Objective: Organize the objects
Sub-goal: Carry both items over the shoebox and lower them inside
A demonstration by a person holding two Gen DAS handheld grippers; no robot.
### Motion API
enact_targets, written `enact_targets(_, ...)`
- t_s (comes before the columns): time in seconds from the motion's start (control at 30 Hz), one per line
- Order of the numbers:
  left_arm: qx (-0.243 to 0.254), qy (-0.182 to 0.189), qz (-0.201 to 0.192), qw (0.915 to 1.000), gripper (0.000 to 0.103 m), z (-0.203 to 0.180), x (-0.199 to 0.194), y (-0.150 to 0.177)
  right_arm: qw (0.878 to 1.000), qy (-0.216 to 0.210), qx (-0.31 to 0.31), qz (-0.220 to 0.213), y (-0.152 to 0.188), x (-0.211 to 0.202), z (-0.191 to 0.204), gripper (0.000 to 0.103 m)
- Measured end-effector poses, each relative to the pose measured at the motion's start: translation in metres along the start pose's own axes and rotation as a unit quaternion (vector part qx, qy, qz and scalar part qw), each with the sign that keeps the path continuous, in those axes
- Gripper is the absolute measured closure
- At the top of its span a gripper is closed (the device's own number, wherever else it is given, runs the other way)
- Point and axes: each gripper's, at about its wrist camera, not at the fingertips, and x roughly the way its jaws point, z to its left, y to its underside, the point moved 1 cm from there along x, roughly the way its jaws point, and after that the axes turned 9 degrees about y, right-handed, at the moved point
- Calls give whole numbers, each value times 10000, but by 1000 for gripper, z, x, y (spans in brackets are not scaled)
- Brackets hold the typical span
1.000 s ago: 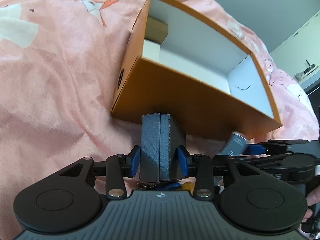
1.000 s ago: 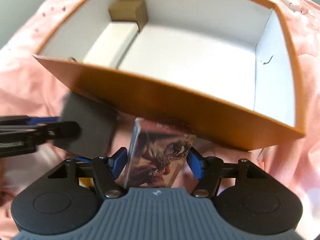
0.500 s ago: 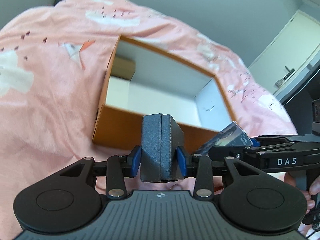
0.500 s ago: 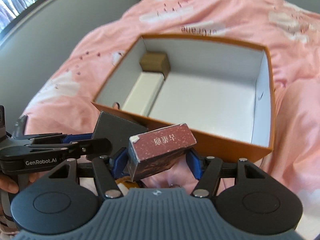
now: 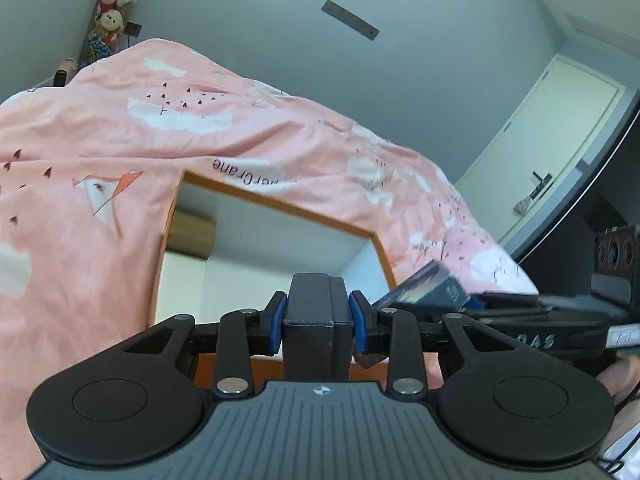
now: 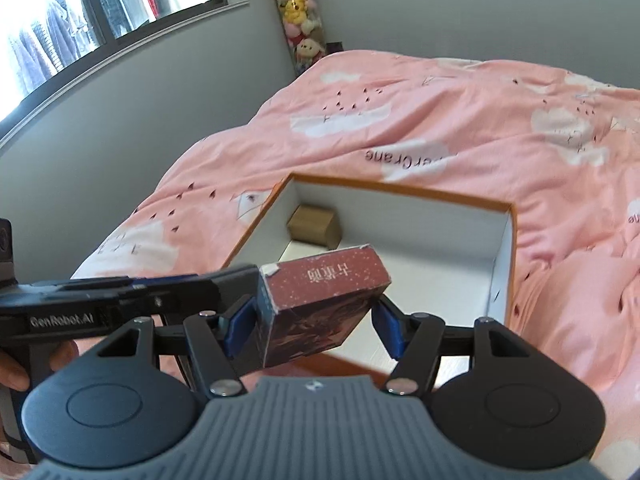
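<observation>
My left gripper [image 5: 318, 320] has its blue pads pressed on a dark grey box [image 5: 316, 300], and its jaws are closing on it. It hangs above the near wall of an open orange box [image 5: 280, 200] with a white inside. My right gripper [image 6: 316, 322] is shut on a red printed box [image 6: 320, 292], held tilted over the orange box [image 6: 400, 188]. A small brown box [image 6: 314, 224] sits in the orange box's far left corner, with a flat white box [image 5: 180, 276] in front of it. In the left wrist view the right gripper [image 5: 472, 304] and its box [image 5: 428, 292] show at the right.
The orange box rests on a pink duvet [image 6: 440, 120] that covers the bed. Plush toys [image 6: 298, 12] hang in the far corner beside a window [image 6: 80, 12]. A white door [image 5: 560, 140] stands to the right. A person's hand [image 5: 616, 376] grips the right tool.
Both grippers have risen with their boxes and tilted upward. The orange box now sits lower and farther off. The red box has tipped so that its red end faces up.
</observation>
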Motion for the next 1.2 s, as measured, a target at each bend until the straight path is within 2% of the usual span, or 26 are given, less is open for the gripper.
enact_targets(0.27,-161,-77,-214,9996,66,11,28,-30,9996,247,160,13,-23,33,-21,38)
enact_targets(0.47,-308,-236,-47,9992,66,28,67,-38,9985,479,223,160,-32,62,-32,38)
enact_targets(0.73,-731,-158,676,9949,66,68,123,-35,9947,679,17,773,-29,115,-39,38)
enact_targets(0.87,-867,35,1138,9897,66,82,146,-39,9915,765,-136,1047,-27,136,-40,38)
enact_targets(1.03,-548,-181,1612,9852,66,89,170,-42,9884,785,-218,1281,-27,156,-43,38)
enact_targets(1.1,-546,-154,1832,9814,65,95,179,-43,9873,781,-257,1361,-26,164,-44,38)
enact_targets(1.2,-474,-78,1963,9794,65,100,188,-48,9858,763,-288,1468,-25,175,-46,38)
